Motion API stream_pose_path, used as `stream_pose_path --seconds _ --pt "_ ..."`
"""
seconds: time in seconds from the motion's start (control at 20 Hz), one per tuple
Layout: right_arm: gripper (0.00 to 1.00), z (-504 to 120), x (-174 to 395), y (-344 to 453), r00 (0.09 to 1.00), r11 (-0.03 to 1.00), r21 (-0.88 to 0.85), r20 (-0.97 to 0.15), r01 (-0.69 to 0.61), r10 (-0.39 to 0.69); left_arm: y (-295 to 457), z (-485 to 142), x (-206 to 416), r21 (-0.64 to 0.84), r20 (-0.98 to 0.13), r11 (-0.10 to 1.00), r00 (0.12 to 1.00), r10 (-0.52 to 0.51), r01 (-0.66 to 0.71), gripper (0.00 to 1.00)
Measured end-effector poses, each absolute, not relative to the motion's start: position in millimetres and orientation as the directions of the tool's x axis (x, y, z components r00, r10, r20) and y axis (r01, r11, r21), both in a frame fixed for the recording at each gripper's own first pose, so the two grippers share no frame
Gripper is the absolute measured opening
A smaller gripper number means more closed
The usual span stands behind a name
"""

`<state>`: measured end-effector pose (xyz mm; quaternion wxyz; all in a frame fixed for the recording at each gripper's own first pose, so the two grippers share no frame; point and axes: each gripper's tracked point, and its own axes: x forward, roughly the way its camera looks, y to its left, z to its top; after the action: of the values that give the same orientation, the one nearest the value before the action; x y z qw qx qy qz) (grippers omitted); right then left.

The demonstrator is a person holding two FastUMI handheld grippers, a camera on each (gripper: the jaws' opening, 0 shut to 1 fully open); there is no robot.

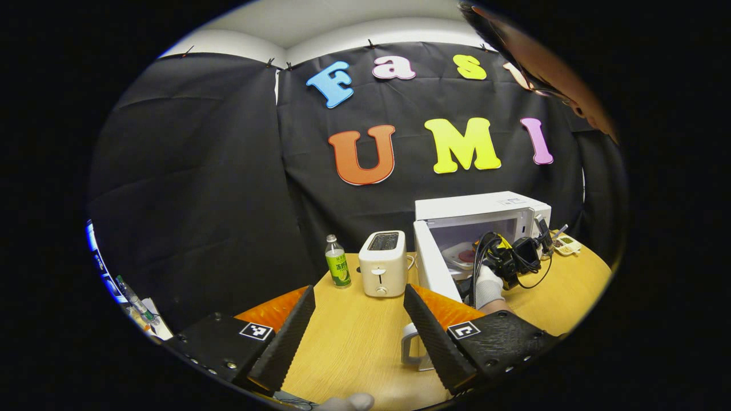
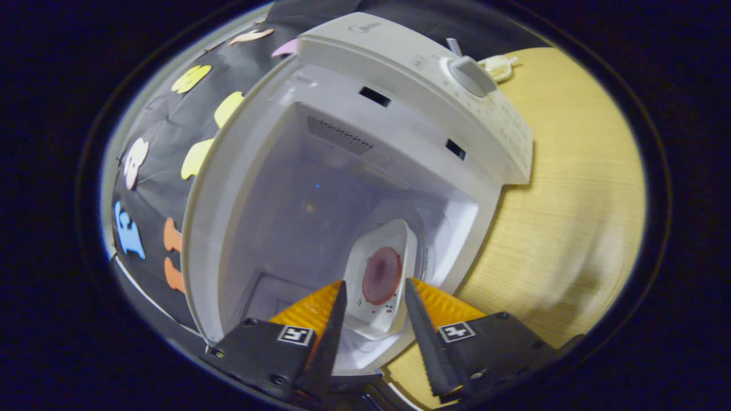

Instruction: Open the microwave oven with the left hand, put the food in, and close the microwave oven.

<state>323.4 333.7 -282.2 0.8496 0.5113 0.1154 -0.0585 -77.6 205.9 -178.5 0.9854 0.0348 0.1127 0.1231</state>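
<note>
The white microwave (image 1: 482, 205) stands at the table's right with its door (image 1: 434, 268) swung open to the left. Inside, a white plate (image 2: 394, 240) carries a round reddish piece of food (image 2: 381, 275). My right gripper (image 2: 375, 283) reaches into the opening, jaws partly apart, with the plate's near edge between the fingers; I cannot tell whether they touch it. From the left gripper view, that right gripper (image 1: 517, 257) and a gloved hand (image 1: 488, 285) sit at the microwave's mouth. My left gripper (image 1: 360, 288) hovers open over the table, holding nothing.
A white toaster (image 1: 382, 262) and a green bottle (image 1: 338, 262) stand left of the open door. A white mug (image 1: 412, 348) sits beside my left gripper's right finger. The wooden table (image 1: 354, 342) spreads below. The microwave's dial (image 2: 468, 74) is on its control panel.
</note>
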Motion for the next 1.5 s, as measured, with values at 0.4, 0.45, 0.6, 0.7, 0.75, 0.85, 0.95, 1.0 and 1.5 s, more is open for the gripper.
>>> stream_pose_path --seconds 0.4,0.45,0.6,0.7,0.75,0.85,0.95,1.0,1.5 --pt "0.99 -215 237 298 0.953 0.785 0.620 -0.239 0.002 0.187 238 -154 -59 0.151 -0.089 0.957 0.961 0.263 -0.248 0.95" --pt "1.00 -204 221 278 0.946 0.821 0.572 -0.259 -0.011 0.193 244 -155 -57 0.151 -0.086 0.955 0.959 0.268 -0.254 0.95" --pt "0.99 -160 170 215 0.945 0.921 0.388 -0.281 -0.049 0.168 263 -183 -50 0.138 -0.134 0.950 0.945 0.298 -0.280 0.95" --pt "1.00 -137 130 188 0.931 0.947 0.311 -0.315 -0.080 0.182 268 -212 -46 0.122 -0.198 0.951 0.933 0.302 -0.282 0.95" --pt "1.00 -124 111 176 0.932 0.952 0.296 -0.320 -0.074 0.171 267 -222 -44 0.126 -0.212 0.953 0.931 0.296 -0.275 0.95" --pt "1.00 -102 83 149 0.938 0.965 0.256 -0.316 -0.057 0.140 262 -236 -42 0.124 -0.224 0.960 0.936 0.272 -0.249 0.95" --pt "1.00 -87 56 130 0.947 0.975 0.217 -0.303 -0.041 0.107 248 -244 -36 0.084 -0.238 0.974 0.944 0.226 -0.212 0.95" --pt "1.00 -81 45 125 0.950 0.978 0.205 -0.297 -0.034 0.096 243 -249 -32 0.062 -0.240 0.979 0.949 0.202 -0.193 0.95" --pt "1.00 -77 -21 66 0.950 0.974 0.220 -0.312 0.054 0.018 199 -283 -20 0.063 -0.250 0.997 0.966 0.062 -0.047 0.00"
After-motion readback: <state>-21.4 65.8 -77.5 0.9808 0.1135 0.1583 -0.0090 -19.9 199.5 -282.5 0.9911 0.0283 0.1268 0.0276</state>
